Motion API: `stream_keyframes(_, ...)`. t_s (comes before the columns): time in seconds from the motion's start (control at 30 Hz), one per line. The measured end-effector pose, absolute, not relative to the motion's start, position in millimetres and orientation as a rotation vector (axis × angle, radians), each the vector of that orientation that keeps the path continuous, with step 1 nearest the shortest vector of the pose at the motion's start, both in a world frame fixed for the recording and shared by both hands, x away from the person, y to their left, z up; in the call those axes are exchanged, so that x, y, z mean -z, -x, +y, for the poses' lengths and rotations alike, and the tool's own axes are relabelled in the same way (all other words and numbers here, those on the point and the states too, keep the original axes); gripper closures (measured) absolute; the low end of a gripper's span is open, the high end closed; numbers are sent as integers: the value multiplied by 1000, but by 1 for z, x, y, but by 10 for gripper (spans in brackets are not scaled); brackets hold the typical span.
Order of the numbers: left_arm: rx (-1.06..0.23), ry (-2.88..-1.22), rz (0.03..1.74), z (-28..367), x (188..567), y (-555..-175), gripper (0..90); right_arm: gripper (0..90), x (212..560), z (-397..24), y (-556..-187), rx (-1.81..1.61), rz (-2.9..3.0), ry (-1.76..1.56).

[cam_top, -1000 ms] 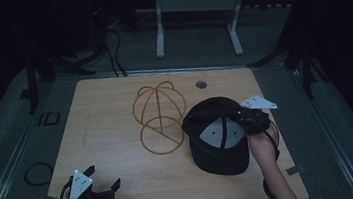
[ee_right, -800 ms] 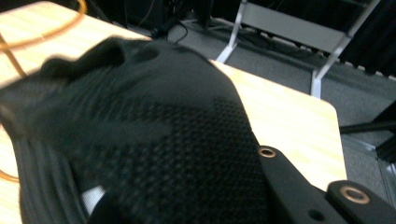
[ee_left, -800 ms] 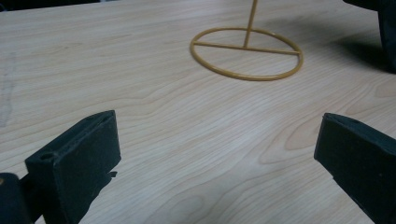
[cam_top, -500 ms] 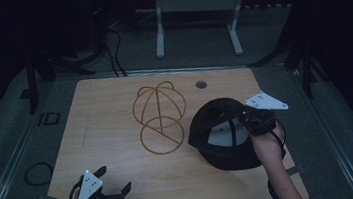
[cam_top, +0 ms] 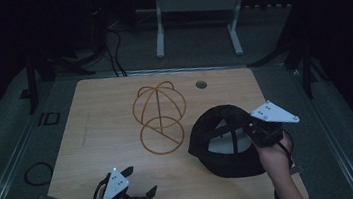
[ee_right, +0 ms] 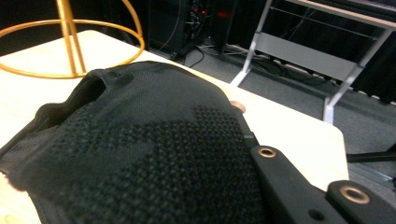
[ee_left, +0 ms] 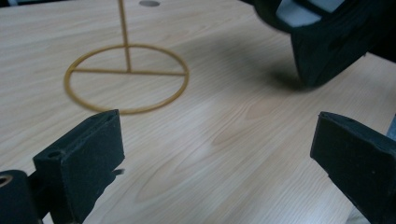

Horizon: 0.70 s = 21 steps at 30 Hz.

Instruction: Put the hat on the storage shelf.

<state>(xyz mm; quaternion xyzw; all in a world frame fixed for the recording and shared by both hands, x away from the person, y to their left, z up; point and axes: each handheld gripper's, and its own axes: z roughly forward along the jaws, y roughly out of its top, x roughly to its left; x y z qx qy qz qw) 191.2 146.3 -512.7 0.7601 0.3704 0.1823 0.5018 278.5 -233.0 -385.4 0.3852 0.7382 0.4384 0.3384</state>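
Black mesh cap (cam_top: 229,141), pinched in the right gripper (cam_top: 261,132), has lifted and tipped open-side up beside the wire stand (cam_top: 158,114); the left gripper (cam_top: 141,184), jaws spread and empty, has drifted closer, likely to help.

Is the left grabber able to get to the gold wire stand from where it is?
Probably yes. The left gripper is open and empty, with bare table between it and the gold stand. The black cap sits off to the side.

One marking, "ID", can be read on the grey floor mat (cam_top: 48,118), at about nine o'clock from the wooden surface (cam_top: 113,137).
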Motion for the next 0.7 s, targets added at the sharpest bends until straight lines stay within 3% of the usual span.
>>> stream_keyframes(0.7,-471,-1852,763,82,474,-213,62,888,395,-204,-262,-1207,1992,-913)
